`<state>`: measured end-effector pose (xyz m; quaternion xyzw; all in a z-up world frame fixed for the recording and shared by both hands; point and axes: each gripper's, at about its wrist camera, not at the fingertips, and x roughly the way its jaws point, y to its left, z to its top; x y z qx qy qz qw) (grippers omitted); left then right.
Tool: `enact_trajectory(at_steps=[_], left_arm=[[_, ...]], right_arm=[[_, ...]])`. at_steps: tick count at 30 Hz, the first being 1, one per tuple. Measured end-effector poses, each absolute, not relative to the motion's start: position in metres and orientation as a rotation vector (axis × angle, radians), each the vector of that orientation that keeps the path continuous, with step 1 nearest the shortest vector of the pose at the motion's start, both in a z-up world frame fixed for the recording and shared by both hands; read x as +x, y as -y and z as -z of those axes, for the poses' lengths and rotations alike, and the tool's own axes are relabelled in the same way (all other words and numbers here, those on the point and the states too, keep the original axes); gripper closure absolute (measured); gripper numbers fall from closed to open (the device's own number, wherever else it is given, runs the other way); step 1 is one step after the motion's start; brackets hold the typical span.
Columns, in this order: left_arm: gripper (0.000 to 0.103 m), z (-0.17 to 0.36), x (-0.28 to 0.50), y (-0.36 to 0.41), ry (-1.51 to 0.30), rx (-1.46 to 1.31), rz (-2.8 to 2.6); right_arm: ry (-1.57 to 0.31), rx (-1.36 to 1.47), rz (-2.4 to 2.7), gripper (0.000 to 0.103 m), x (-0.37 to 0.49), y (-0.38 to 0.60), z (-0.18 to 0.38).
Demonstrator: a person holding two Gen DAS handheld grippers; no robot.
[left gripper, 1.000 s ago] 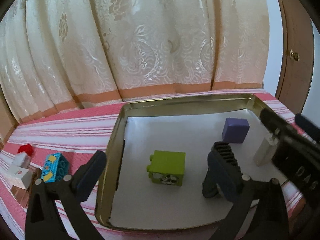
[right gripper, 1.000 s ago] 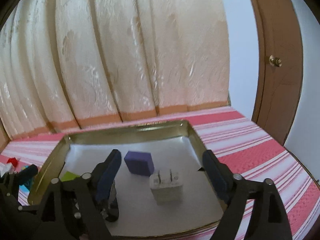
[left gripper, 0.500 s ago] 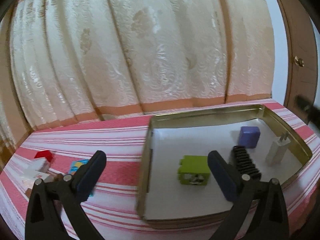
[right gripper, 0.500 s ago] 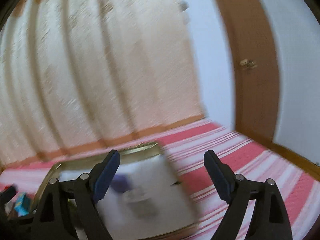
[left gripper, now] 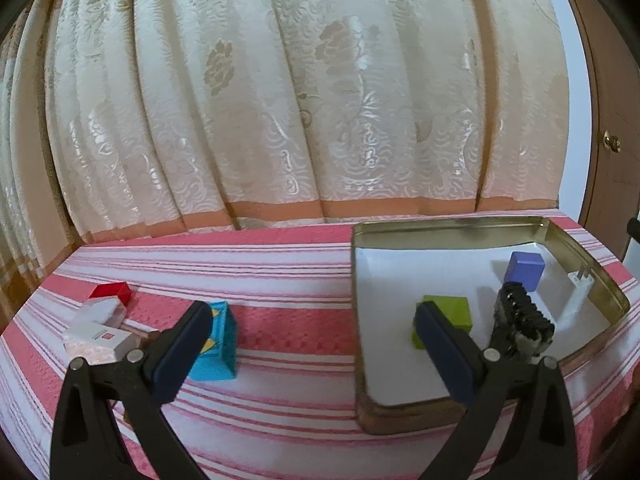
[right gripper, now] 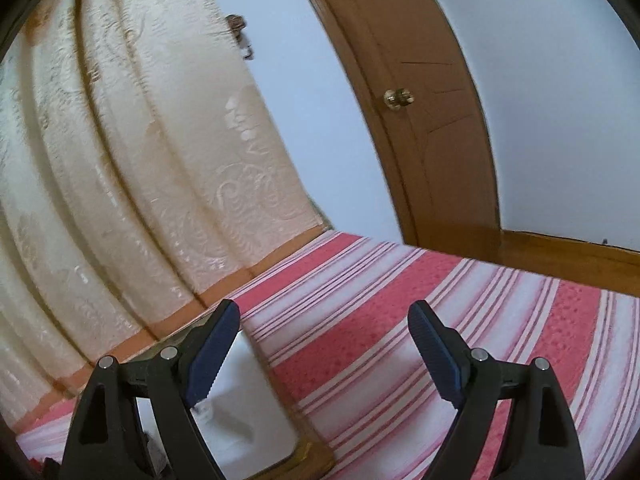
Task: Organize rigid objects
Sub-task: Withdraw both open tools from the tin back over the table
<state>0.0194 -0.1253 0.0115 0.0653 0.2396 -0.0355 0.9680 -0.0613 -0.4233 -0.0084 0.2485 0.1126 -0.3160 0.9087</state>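
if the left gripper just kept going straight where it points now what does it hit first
Probably the striped bedcover. The left gripper is open and aimed at bare cloth between the blue block and the metal tray; neither seems to sit in that line, though depth is unclear.

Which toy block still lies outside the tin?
The blue block, on the striped cloth; the green and purple blocks sit inside the tin.
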Motion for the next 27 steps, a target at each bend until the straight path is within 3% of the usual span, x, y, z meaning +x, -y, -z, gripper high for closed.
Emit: enact_trajectory(at_steps=[27], left_arm=[[0.001,-0.013,0.010,0.046,-0.482,0.105,0.043]], right_arm=[[-0.268,0.377,0.439,0.015,-0.055,0.270,0.002]])
